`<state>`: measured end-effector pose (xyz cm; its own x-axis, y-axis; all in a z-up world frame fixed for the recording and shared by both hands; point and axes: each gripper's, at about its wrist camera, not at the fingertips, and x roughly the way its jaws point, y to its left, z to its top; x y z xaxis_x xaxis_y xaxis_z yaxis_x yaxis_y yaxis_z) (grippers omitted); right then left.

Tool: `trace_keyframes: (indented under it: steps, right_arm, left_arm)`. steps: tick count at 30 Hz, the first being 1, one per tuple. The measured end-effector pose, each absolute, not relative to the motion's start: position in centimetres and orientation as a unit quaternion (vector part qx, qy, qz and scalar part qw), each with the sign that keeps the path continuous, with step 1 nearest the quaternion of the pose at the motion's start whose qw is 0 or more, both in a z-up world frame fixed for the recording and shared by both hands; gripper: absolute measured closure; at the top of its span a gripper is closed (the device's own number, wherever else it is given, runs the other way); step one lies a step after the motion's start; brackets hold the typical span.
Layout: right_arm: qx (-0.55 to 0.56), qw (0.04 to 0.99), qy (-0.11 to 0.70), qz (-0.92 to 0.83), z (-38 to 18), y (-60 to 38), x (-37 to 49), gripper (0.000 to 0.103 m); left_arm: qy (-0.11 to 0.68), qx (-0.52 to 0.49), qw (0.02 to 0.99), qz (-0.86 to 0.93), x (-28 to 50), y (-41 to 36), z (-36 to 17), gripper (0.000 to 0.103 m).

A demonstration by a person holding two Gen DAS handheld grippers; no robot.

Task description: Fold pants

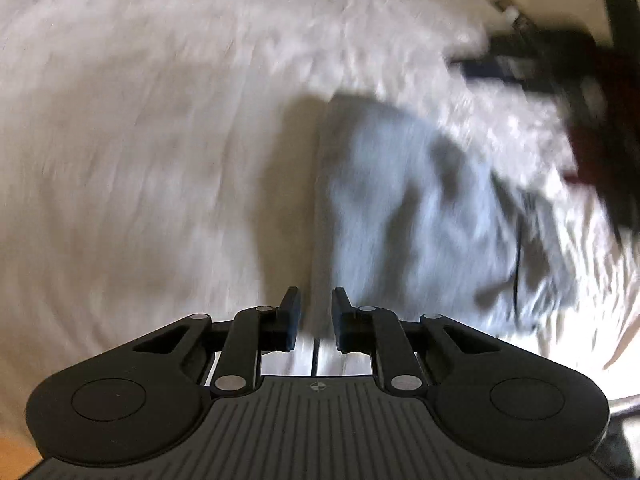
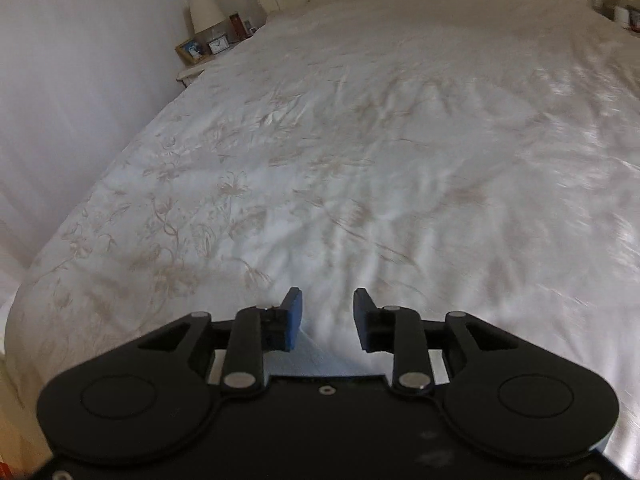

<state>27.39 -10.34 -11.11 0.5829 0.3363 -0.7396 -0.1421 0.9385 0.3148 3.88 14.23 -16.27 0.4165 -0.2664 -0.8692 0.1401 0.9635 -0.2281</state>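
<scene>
The grey pants [image 1: 424, 208] lie bunched on the white bedspread [image 1: 140, 140], seen only in the left wrist view, at about two o'clock from the left gripper [image 1: 316, 316]. They look partly gathered, not flat: dark creases cross the cloth and a thin dark cord trails along the edge at four o'clock. That whole view is smeared, so seams and hems cannot be made out.

The left gripper's jaws stand narrowly apart with nothing between them; only bedspread shows through the gap, and the pants sit just beyond and to the right of the tips. A dark blurred shape [image 1: 580, 80] at one o'clock is probably the other tool, though it is too smeared to be sure.

The right gripper [image 2: 328, 316] has its jaws open and empty over bare floral bedspread [image 2: 360, 160]; no pants appear in its view. A bedside stand with a lamp [image 2: 205, 7] and clock [image 2: 218, 44] sits at eleven o'clock.

Risks, as I judge them: with both jaws empty, the loose bundle may settle crooked, so the next fold starts skewed. A low pinch could also catch the bedspread along with the pants, and the cord might snag a fingertip.
</scene>
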Motion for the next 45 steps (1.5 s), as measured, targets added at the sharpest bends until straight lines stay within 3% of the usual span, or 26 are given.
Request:
trace_keyframes:
  steps: [6,14,17,19,21,23,25,30,34,37,45]
  right_arm:
    - [0.109,0.857,0.496,0.084,-14.2,-15.6,20.0,0.066]
    - [0.119,0.816,0.566,0.014,-18.5,-19.3,10.8,0.067]
    - [0.128,0.815,0.566,0.007,-17.6,-19.8,9.7,0.064]
    - [0.129,0.828,0.546,-0.003,-16.5,-20.3,8.9,0.056]
    - [0.133,0.847,0.514,-0.012,-15.6,-20.9,8.8,0.037]
    - [0.147,0.857,0.493,-0.019,-15.6,-21.8,9.1,0.024]
    - [0.160,0.855,0.492,-0.024,-16.1,-22.6,10.6,0.024]
    - [0.204,0.835,0.511,-0.008,-18.2,-24.3,12.1,0.024]
    - [0.243,0.813,0.530,-0.005,-19.9,-24.8,12.9,0.023]
    - [0.264,0.800,0.538,0.009,-21.1,-25.1,13.4,0.012]
    - [0.281,0.781,0.556,0.035,-22.8,-24.5,15.1,0.006]
  left_arm:
    - [0.517,-0.029,0.840,-0.162,8.5,9.6,-17.1,0.086]
    - [0.536,0.062,0.819,-0.195,7.4,6.1,-20.7,0.085]
    - [0.541,0.047,0.816,-0.200,7.5,6.6,-19.7,0.085]
    - [0.540,0.023,0.818,-0.196,7.9,7.6,-18.6,0.084]
    - [0.525,0.002,0.831,-0.183,8.3,8.4,-17.6,0.074]
    - [0.511,-0.016,0.842,-0.173,8.7,8.9,-17.1,0.056]
    - [0.514,-0.030,0.841,-0.166,9.8,9.1,-17.0,0.050]
    - [0.535,-0.037,0.828,-0.163,11.7,9.0,-18.7,0.049]
    - [0.548,-0.030,0.818,-0.171,12.1,8.8,-20.0,0.041]
    - [0.554,-0.027,0.815,-0.166,12.4,8.9,-20.6,0.037]
    - [0.548,-0.062,0.822,-0.143,13.8,11.0,-20.6,0.034]
